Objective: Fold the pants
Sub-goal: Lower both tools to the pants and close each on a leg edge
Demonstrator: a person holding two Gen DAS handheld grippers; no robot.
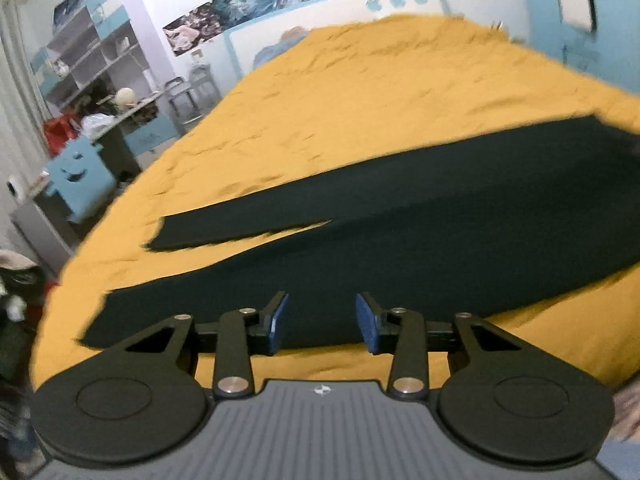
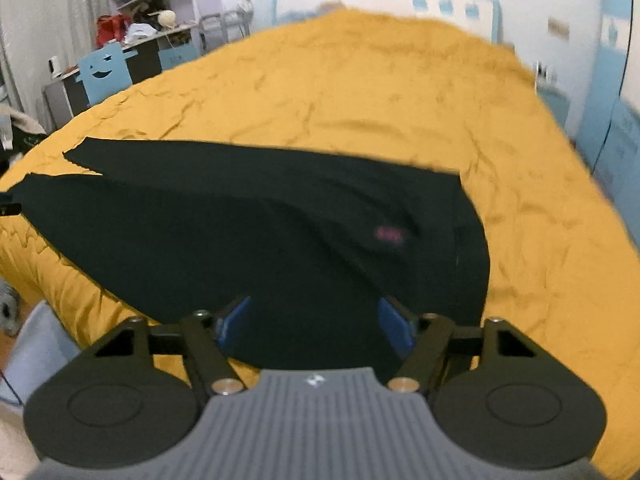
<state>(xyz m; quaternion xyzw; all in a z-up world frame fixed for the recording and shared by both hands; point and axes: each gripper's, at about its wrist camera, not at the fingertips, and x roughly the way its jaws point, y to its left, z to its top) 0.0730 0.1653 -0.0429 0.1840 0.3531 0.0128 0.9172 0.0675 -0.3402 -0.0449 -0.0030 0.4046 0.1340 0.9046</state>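
Note:
Black pants point(image 1: 420, 220) lie flat on a yellow bedspread point(image 1: 360, 92), legs spread apart toward the left, waist to the right. My left gripper point(image 1: 322, 322) is open and empty, just above the near leg by the bed's front edge. In the right wrist view the pants point(image 2: 240, 232) show a small pink label point(image 2: 389, 234) near the waistband at the right. My right gripper point(image 2: 315, 320) is open and empty, over the near edge of the pants close to the waist.
The yellow bedspread point(image 2: 400, 92) covers a large bed. A blue chair with a face cut-out point(image 1: 76, 176) and a cluttered desk point(image 1: 116, 116) stand beyond the bed's left side, with shelves point(image 1: 92, 52) behind. A blue cabinet point(image 2: 616, 92) stands at the right.

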